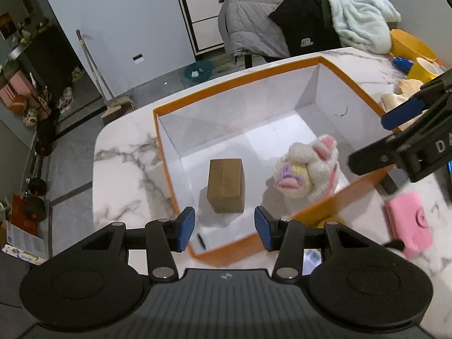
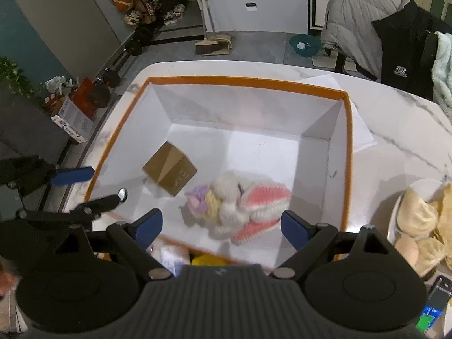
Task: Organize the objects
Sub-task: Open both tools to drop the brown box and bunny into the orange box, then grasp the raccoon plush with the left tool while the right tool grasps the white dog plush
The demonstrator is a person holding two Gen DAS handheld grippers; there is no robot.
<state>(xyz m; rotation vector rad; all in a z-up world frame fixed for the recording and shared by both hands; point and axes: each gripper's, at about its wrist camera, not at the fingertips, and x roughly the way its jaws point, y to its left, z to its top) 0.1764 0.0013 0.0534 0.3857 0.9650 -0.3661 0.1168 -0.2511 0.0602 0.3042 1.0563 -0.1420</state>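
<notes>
Your left gripper (image 1: 224, 227) and right gripper (image 2: 221, 228) both hang wide open, holding nothing. In the box (image 2: 245, 80) you've got 2 things: carton (image 2: 169, 169) and plush (image 2: 240, 203).

Counted inside one orange-rimmed box (image 2: 245, 80): one brown cardboard carton (image 2: 169, 168) at 9 o'clock and one crocheted plush toy (image 2: 240, 203) at 5 o'clock. On the table outside: one pink case (image 1: 409, 223) at 4 o'clock, one yellow cup (image 1: 423, 69) at 2 o'clock.

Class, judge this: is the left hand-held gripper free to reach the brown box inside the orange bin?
Probably yes. The left hand-held gripper is open above the orange bin, and nothing covers the brown box.
</notes>
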